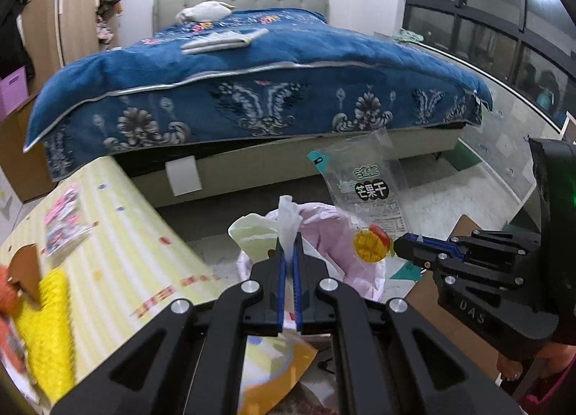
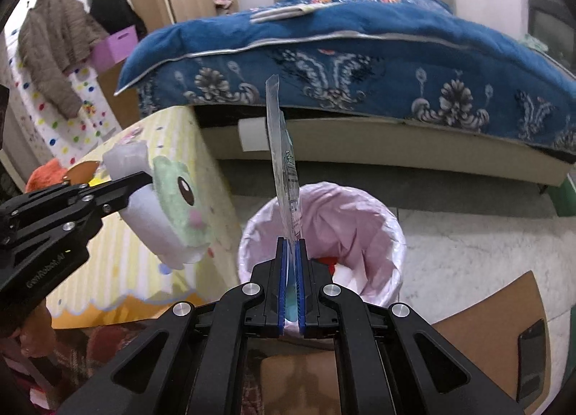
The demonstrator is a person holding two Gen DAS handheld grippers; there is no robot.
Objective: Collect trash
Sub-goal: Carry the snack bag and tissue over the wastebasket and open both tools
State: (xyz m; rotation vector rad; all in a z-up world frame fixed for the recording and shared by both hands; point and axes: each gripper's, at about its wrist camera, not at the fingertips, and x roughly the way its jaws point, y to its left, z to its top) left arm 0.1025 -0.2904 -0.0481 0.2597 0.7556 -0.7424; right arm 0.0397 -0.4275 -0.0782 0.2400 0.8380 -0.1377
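My left gripper (image 1: 288, 253) is shut on a pale green and white wrapper (image 1: 286, 226) with a cartoon face, which also shows in the right wrist view (image 2: 169, 213). My right gripper (image 2: 292, 245) is shut on a clear dried-mango snack bag (image 2: 284, 163), held upright and edge-on. In the left wrist view the bag (image 1: 367, 195) hangs from the right gripper (image 1: 399, 247). Both pieces are held just above a bin lined with a pink bag (image 2: 360, 220), whose liner also shows in the left wrist view (image 1: 324, 235). Some trash lies inside the bin.
A bed with a blue quilt (image 1: 252, 90) stands behind the bin. A low table with a yellow striped cover (image 1: 108, 235) is on the left, with packets on it. Brown cardboard (image 2: 496, 328) with a phone (image 2: 531, 361) lies on the right.
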